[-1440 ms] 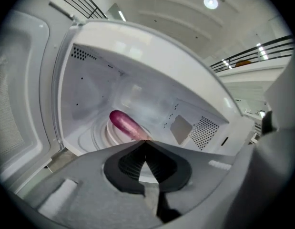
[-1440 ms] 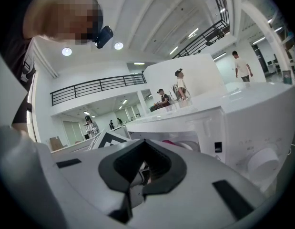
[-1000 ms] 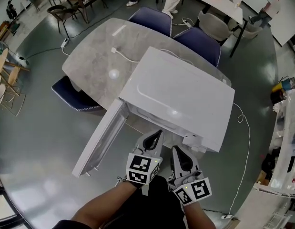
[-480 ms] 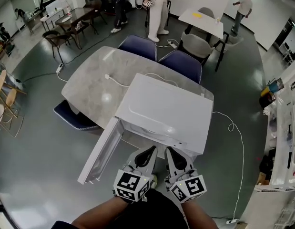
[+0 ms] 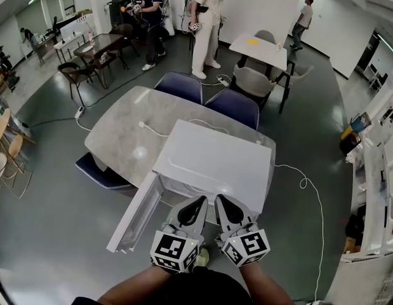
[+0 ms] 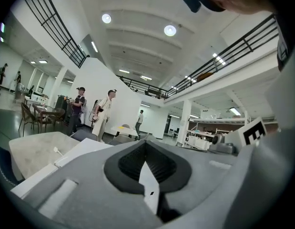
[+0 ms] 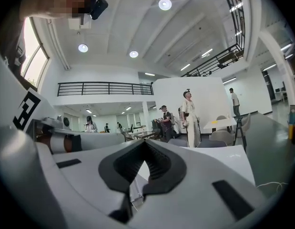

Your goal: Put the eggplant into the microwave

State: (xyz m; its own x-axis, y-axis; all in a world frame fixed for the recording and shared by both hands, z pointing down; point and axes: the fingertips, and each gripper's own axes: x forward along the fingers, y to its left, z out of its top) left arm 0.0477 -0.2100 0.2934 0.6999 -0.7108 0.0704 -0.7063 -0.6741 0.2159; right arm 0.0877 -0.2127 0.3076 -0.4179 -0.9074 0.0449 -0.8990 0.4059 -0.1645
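A white microwave (image 5: 212, 161) stands on the grey marbled table (image 5: 123, 129), its door (image 5: 134, 215) swung open towards the lower left. No eggplant shows in any view, and the oven's inside is hidden from above. My left gripper (image 5: 202, 199) and right gripper (image 5: 219, 198) are side by side close to my body, just in front of the microwave's near edge. Both are shut with nothing between the jaws. The left gripper (image 6: 146, 143) points over the microwave's top (image 6: 85, 149); the right gripper (image 7: 146, 143) sees the same white top (image 7: 228, 161).
Two blue chairs (image 5: 209, 97) stand behind the table and another (image 5: 98, 170) at its left. A white cable (image 5: 161, 132) lies on the tabletop and another (image 5: 310, 208) trails over the floor at right. Two people (image 5: 206, 24) stand beyond, near other tables.
The head view has pulled back and tipped up, so the microwave looks smaller and farther. Both grippers stayed shut and drew closer together near my body.
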